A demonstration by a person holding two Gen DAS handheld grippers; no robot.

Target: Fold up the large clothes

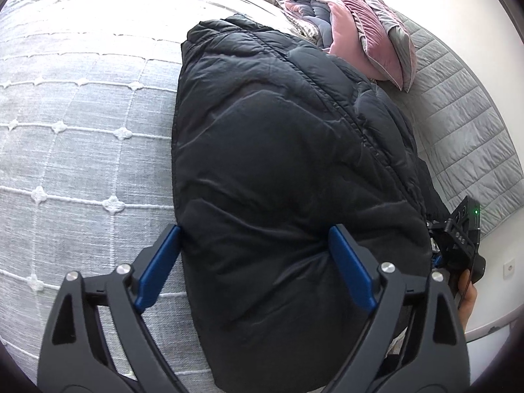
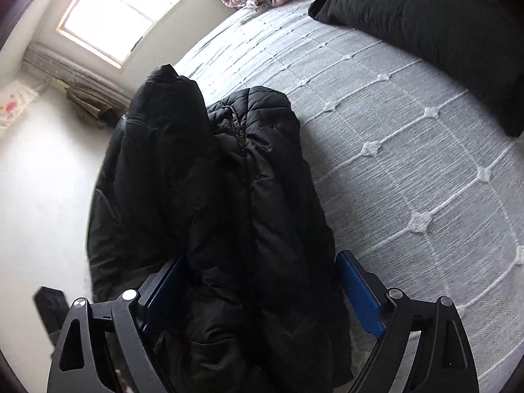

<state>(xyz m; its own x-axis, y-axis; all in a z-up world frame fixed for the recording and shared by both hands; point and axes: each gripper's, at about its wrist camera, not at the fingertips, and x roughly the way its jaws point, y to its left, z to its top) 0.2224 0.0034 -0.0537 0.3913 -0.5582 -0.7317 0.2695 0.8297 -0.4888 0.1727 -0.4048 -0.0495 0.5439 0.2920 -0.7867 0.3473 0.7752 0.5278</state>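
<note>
Black jacket (image 1: 294, 170) laid lengthwise ahead on bed (image 1: 82, 131); straddled by left gripper (image 1: 255, 255) and right gripper (image 2: 262, 281), jaws wide, nothing clamped

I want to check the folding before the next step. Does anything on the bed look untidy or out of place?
Yes. The black puffer jacket lies bunched at the edge of the grey bedspread, and one part appears to hang over the side toward the floor. Both grippers stand open around it.
</note>
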